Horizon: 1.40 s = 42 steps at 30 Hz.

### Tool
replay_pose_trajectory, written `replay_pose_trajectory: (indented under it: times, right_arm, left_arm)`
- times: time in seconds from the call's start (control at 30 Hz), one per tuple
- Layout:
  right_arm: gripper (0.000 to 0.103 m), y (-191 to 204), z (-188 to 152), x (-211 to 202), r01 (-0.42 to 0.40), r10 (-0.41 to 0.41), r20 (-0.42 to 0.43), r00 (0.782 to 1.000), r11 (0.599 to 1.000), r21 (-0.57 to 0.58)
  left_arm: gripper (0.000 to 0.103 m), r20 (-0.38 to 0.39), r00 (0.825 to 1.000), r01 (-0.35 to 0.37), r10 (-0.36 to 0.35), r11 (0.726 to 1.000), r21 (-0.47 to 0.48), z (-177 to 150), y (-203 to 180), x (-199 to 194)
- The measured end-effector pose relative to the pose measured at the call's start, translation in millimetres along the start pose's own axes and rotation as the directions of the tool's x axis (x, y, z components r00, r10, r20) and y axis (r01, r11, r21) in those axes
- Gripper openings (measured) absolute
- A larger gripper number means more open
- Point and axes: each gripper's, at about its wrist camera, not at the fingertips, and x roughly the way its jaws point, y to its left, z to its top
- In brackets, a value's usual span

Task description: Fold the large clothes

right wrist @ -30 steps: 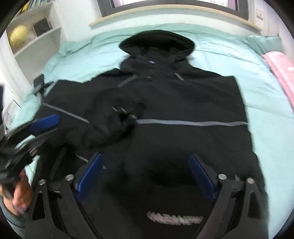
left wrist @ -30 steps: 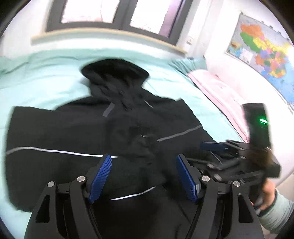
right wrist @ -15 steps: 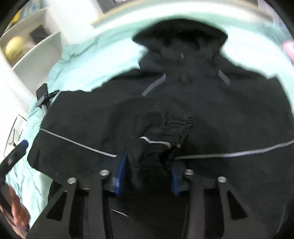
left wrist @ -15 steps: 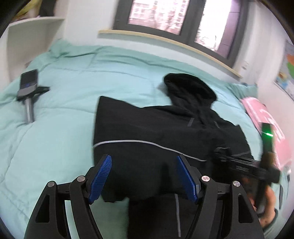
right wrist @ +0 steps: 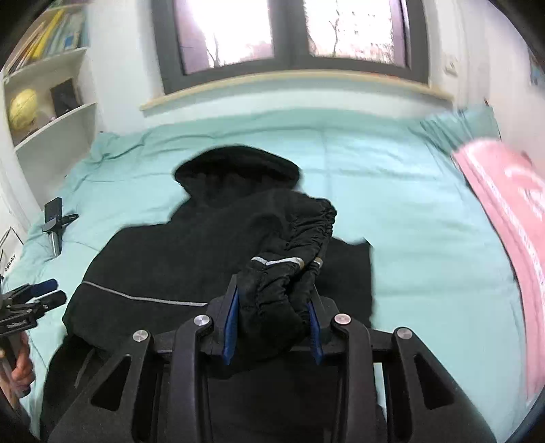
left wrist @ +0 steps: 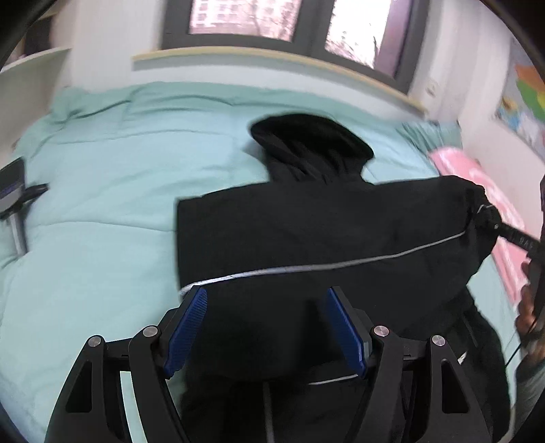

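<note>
Black hooded jacket (left wrist: 306, 238) lies flat on bed (left wrist: 102, 204), hood toward window (right wrist: 293, 30). Right hand-held gripper (right wrist: 272, 320) clamped on gathered sleeve cuff (right wrist: 286, 272), raised above jacket body. Left hand-held gripper (left wrist: 267, 327) spread wide, empty, over jacket's lower hem.

A bedroom in a home. The bed (right wrist: 391, 204), spread with a mint-green quilt, fills most of both views. Directly behind the bed, a dark-framed window (right wrist: 289, 37) sits above a pale wooden sill (right wrist: 293, 81). Left of the bed stands a white bookshelf (right wrist: 51, 102) holding books and a yellow ball (right wrist: 22, 107). On the wall right of the bed hangs a colourful map (left wrist: 523, 109). A pink blanket (right wrist: 507, 218) lies along the bed's right edge.
</note>
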Motion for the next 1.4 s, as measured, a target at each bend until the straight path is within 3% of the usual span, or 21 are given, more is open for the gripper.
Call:
replay_pose_trajectory:
  times: [0.2,0.23,0.33,0.4,0.43,0.5,0.6,0.67,0.77,0.83,0.9,1.0,1.13,1.2,1.33,1.4]
  right_arm:
    - [0.038,-55,-57,60,0.025,-0.014,-0.188,0.982,0.998,0.058]
    - [0.042,-61,-66,71,0.018,-0.003,-0.210,0.978,0.998,0.067]
    - [0.044,-84,-77,82,-0.053,0.090,-0.239,0.967,0.986,0.158]
    - [0.046,-91,-73,73,-0.060,0.105,-0.249,0.963,0.982,0.182]
    - [0.055,-89,-68,62,-0.044,0.084,-0.238,0.968,0.984,0.170]
    - [0.059,-79,-55,40,0.000,0.022,-0.180,0.983,0.992,0.123]
    - [0.066,-46,-23,17,-0.061,0.067,-0.095,0.993,0.996,0.069]
    - [0.069,-12,-6,26,-0.099,0.099,-0.096,0.990,0.995,0.007]
    - [0.069,29,4,65,-0.097,0.085,-0.142,0.986,0.992,-0.078]
    - [0.069,47,-2,109,-0.067,0.037,-0.223,0.974,0.990,-0.126]
    - [0.069,50,-20,154,-0.036,-0.025,-0.323,0.946,0.983,-0.181]
    - [0.070,30,-33,173,-0.121,0.080,-0.335,0.939,0.987,-0.104]
    - [0.070,27,-31,160,-0.075,0.029,-0.326,0.945,0.988,-0.132]
    - [0.070,24,-30,137,-0.063,0.015,-0.297,0.955,0.987,-0.151]
    - [0.071,10,-34,63,-0.105,0.075,-0.187,0.979,0.982,-0.159]
    - [0.071,-5,-35,34,-0.178,0.159,-0.164,0.974,0.978,-0.106]
  left_arm:
    - [0.073,-0.112,0.989,-0.095,0.095,0.995,0.010,-23,-12,63]
    - [0.073,-0.120,0.986,-0.114,0.116,0.993,0.025,-25,-10,68]
    - [0.073,-0.131,0.982,-0.129,0.134,0.990,0.048,-25,-11,65]
    - [0.073,-0.093,0.985,-0.145,0.148,0.989,0.032,-20,-7,51]
    - [0.073,-0.055,0.991,-0.120,0.120,0.993,0.000,-15,-4,41]
    - [0.073,0.000,0.998,-0.068,0.068,0.996,-0.060,-4,3,25]
    - [0.073,0.023,0.998,-0.059,0.061,0.995,-0.086,20,2,23]
    - [0.073,0.000,0.998,-0.059,0.059,0.995,-0.081,33,-5,40]
    - [0.073,-0.070,0.994,-0.091,0.085,0.993,-0.081,36,-14,76]
    - [0.073,-0.146,0.977,-0.168,0.155,0.983,-0.079,33,-8,105]
    - [0.084,-0.205,0.936,-0.300,0.287,0.953,-0.034,23,2,127]
    - [0.086,-0.230,0.953,-0.234,0.196,0.960,-0.155,19,25,129]
    - [0.086,-0.178,0.962,-0.226,0.208,0.970,-0.088,17,13,112]
    - [0.086,-0.146,0.974,-0.187,0.174,0.979,-0.083,10,8,90]
    - [0.086,-0.069,0.995,-0.073,0.067,0.994,-0.084,-3,3,30]
    - [0.086,-0.051,0.998,-0.031,0.026,0.995,-0.097,-11,1,10]
